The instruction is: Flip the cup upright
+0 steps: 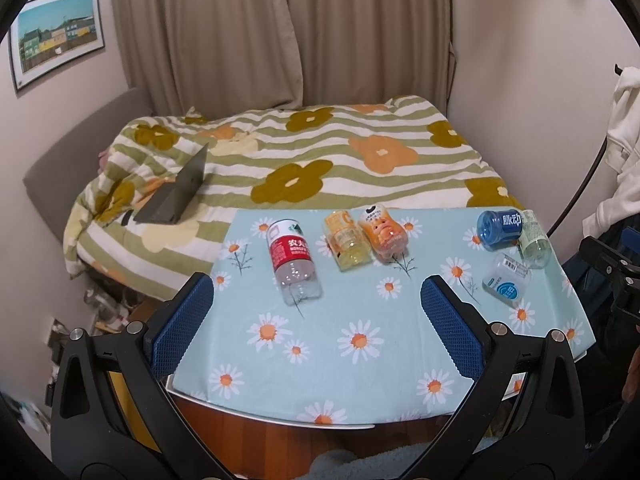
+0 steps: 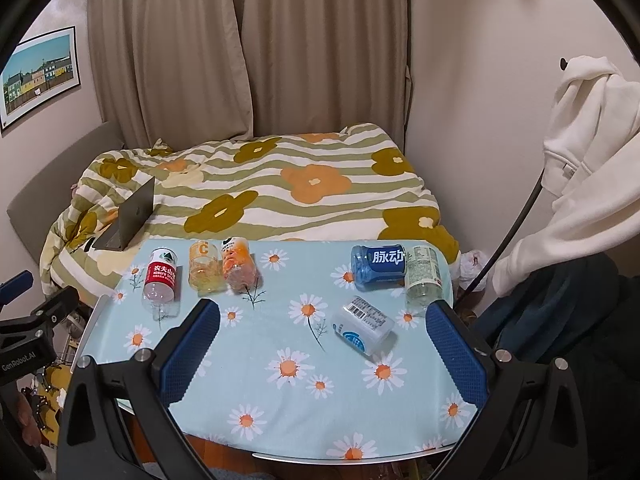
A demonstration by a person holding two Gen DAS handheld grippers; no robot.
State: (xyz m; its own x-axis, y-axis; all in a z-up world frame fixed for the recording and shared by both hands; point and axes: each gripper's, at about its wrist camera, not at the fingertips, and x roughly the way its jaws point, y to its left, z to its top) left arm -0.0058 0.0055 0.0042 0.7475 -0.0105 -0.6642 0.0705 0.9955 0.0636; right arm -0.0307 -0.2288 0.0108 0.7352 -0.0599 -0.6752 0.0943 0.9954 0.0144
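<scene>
Several cut-bottle cups lie on their sides on the daisy-print table [image 1: 360, 344]. On the left are a red-label cup [image 1: 294, 266] [image 2: 161, 282], a yellow cup [image 1: 346, 242] [image 2: 205, 266] and an orange cup [image 1: 382, 232] [image 2: 239, 265]. On the right are a blue cup [image 1: 500, 229] [image 2: 378, 267], a pale green cup [image 1: 534, 239] [image 2: 422, 280] and a white-blue cup [image 1: 506, 280] [image 2: 364, 325]. My left gripper [image 1: 316, 320] is open and empty, near the red-label cup. My right gripper [image 2: 322, 344] is open and empty, with the white-blue cup between its fingers' line of sight.
A bed with a flowered striped quilt [image 1: 312, 152] stands behind the table, with a grey laptop [image 1: 176, 196] half open on it. Curtains [image 1: 280, 32] hang behind. A white hoodie [image 2: 588, 152] hangs at the right. The table's near edge [image 2: 340, 458] is just below the grippers.
</scene>
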